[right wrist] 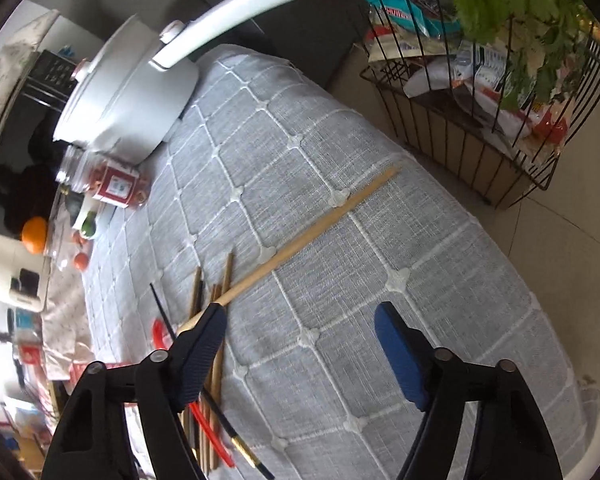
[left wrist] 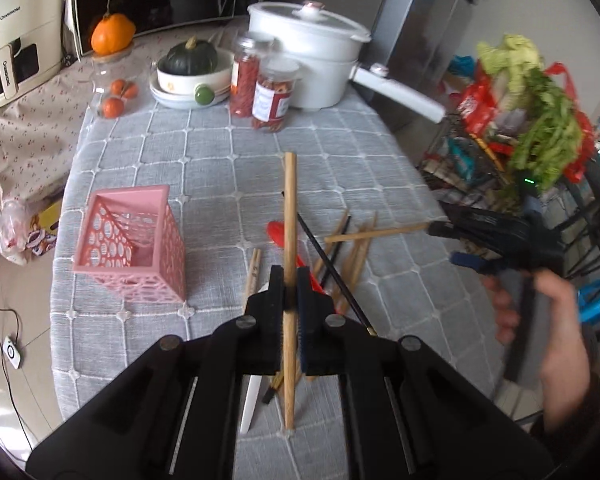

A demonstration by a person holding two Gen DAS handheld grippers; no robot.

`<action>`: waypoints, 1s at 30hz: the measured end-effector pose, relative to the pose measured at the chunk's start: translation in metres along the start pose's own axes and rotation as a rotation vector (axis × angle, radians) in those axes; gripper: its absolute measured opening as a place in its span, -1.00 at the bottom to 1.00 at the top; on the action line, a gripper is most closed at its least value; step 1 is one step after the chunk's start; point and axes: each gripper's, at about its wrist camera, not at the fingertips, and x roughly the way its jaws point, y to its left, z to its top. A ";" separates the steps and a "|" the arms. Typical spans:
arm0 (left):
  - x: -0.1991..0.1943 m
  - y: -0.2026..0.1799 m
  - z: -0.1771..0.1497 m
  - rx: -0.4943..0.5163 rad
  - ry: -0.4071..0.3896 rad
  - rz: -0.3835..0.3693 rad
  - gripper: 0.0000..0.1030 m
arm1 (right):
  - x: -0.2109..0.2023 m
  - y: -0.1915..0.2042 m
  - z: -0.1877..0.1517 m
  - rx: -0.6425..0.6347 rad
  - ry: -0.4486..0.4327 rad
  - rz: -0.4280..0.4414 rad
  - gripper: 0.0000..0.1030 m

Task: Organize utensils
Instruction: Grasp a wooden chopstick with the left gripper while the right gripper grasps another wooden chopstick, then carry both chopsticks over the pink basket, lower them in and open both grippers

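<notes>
Clamping wooden chopstick (left wrist: pixel 289 216): left gripper (left wrist: pixel 291 280); right gripper (right wrist: pixel 300 320) agape; pink holder (left wrist: pixel 136 240) on side.

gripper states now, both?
Left gripper: shut on a wooden chopstick.
Right gripper: open, holding nothing.
</notes>
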 end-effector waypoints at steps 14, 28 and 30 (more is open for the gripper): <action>-0.016 0.038 -0.010 -0.072 -0.028 -0.085 -0.87 | 0.054 0.040 0.028 -0.005 -0.115 -0.353 -0.37; -0.050 0.039 -0.005 -0.047 -0.132 -0.082 -0.87 | 0.016 0.013 0.029 0.032 -0.162 -0.052 -0.87; -0.058 0.037 -0.003 -0.036 -0.164 -0.079 -0.87 | -0.007 0.020 0.025 -0.004 -0.197 0.001 -0.87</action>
